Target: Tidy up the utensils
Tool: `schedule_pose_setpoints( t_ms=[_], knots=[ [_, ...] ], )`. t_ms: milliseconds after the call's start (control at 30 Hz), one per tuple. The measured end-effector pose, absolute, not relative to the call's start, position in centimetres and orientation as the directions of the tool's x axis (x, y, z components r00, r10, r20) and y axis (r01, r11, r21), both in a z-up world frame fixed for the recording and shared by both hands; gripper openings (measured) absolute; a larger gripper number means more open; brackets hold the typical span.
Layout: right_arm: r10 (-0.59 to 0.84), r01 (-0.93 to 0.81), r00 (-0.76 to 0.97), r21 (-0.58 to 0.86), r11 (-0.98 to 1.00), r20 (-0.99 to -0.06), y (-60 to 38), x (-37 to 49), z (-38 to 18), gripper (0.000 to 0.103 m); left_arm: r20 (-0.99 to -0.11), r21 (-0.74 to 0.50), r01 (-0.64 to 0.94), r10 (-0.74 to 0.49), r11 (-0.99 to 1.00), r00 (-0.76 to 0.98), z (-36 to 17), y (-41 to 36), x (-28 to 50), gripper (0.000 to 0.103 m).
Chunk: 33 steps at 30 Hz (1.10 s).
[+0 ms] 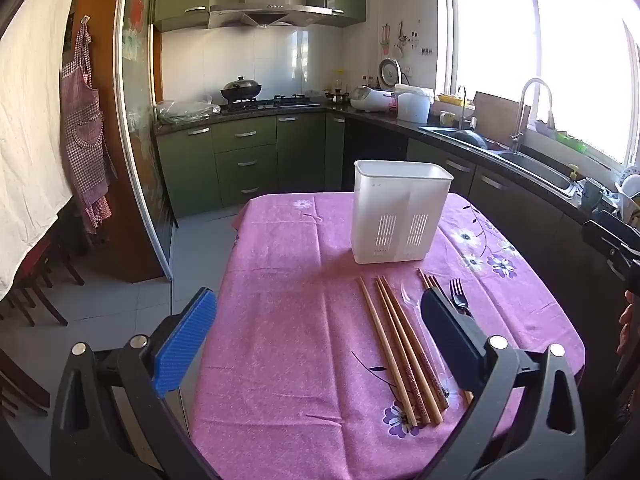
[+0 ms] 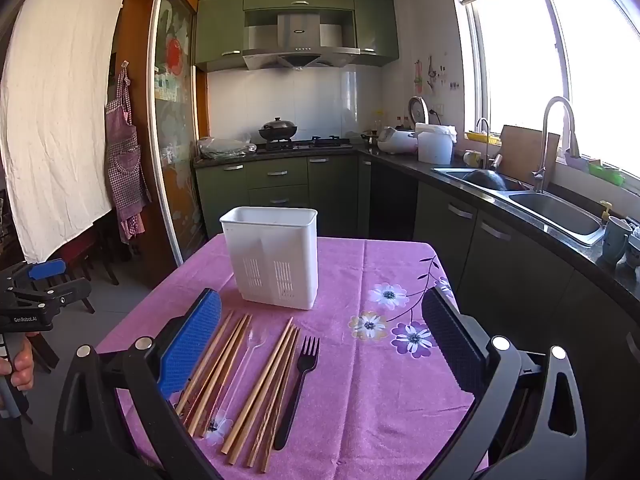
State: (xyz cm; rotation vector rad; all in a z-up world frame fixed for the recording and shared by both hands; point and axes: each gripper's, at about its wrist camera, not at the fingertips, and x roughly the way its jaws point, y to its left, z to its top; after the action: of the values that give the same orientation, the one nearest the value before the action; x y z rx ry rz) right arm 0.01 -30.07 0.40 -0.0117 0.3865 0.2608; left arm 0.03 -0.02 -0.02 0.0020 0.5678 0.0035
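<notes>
Pink cloth [image 2: 360, 400], kitchen behind: chopsticks [image 2: 256, 392], clear spoon [image 2: 250, 344] and fork [image 2: 300, 380] lie lengthwise before the caddy [image 2: 276, 256], nearer my right claw [image 2: 320, 344] than my left claw [image 1: 316, 344], both agape, empty.

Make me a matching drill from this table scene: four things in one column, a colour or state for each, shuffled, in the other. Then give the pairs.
Things
1. fork
2. utensil holder
3. spoon
4. chopsticks

Descriptions
A. clear plastic, lying flat
B. bare wood, lying flat
C. white, standing upright
D. black, lying flat

Pairs: 1-D, 2-C, 3-A, 4-B
</notes>
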Motion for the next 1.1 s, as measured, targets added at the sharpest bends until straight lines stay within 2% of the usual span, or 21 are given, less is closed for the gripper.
schedule_pose_setpoints(
  t_ms=[1100],
  knots=[
    [0.248,-0.259,0.884,0.026,0.966,-0.397,-29.1,0.9,-0.1,0.099,-0.542,0.007,0.001,0.003,1.0,0.84,-0.4,0.0,-0.1,0.097]
  ],
)
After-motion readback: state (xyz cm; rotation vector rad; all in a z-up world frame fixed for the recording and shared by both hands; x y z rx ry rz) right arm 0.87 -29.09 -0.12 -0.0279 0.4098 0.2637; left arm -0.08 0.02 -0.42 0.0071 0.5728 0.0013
